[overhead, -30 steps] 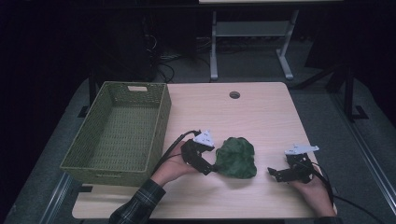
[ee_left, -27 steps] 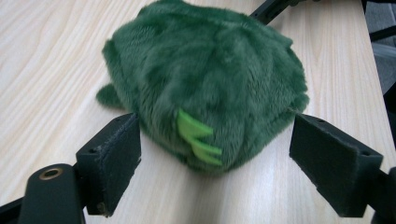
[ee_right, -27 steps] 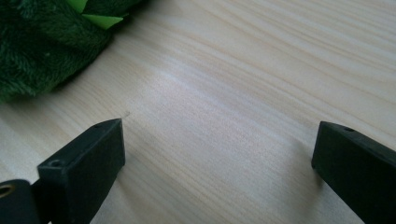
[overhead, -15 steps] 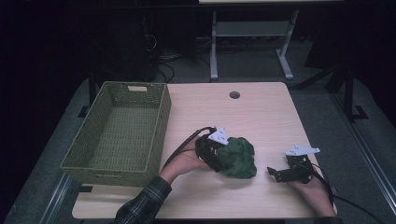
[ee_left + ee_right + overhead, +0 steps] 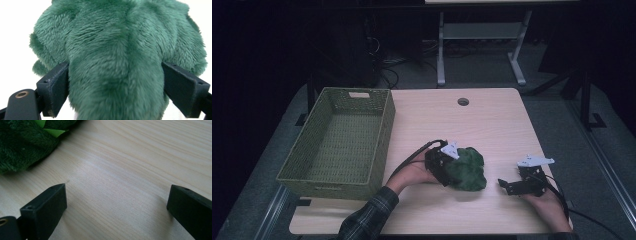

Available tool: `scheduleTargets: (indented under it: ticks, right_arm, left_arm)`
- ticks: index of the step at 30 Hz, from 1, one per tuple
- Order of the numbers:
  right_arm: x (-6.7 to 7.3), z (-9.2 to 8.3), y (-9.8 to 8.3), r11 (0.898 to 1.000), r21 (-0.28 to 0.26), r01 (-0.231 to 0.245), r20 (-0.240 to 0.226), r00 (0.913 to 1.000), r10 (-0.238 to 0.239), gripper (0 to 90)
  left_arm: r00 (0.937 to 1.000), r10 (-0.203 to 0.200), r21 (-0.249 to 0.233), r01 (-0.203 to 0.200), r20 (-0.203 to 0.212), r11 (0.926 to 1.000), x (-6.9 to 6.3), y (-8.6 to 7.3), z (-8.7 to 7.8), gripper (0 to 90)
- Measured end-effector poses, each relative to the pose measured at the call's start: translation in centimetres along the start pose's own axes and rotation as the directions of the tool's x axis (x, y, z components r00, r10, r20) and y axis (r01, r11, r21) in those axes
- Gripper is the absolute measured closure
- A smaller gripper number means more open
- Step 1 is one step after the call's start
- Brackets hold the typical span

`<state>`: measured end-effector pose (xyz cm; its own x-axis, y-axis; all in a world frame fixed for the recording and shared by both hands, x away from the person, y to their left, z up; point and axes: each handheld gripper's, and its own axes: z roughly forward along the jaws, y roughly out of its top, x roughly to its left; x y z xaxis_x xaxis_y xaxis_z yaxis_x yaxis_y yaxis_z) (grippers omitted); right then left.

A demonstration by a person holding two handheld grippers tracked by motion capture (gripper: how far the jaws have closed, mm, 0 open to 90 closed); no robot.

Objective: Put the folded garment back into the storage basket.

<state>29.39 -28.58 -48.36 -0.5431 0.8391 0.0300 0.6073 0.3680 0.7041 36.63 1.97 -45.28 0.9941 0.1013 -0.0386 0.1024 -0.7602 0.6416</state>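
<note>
Since a second ago, my left gripper has slid in from the left side of the green plush toy and down onto it, its jaws opening a little wider on the way; the right gripper has kept its place. Now the left jaws stand spread on either side of a thick fold of fur. In the left gripper view the pile bulges between and past the black pads, which touch its flanks, but I cannot call that a squeeze yet.

That toy lies on the wooden table, in the near middle, well apart from the woven basket at the left, which has nothing in it. My right gripper rests near the table's front right, jaws wide with only bare wood between them; in the right gripper view a corner of the toy with a light green patch sits just beyond.

I judge the toy light, soft and very squashy, with nothing to break. Its fur will compress a lot, so a shallow pinch on loose pile could slip out. I would close deep on this central ridge, where the stuffing is thickest, and expect the rest to sag and swing when lifted.
</note>
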Motion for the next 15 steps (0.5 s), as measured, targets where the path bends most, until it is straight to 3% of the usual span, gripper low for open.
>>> scheduleTargets:
  ticks: [15]
  right_arm:
    - [0.01, 0.01, 0.0, 1.0, -0.001, -0.001, 0.001, 1.0, 0.001, 2.5]
  left_arm:
    - [0.9994, 0.01, 0.033, -0.009, -0.033, 0.9994, -0.37, -0.39, 1.08, 16.4]
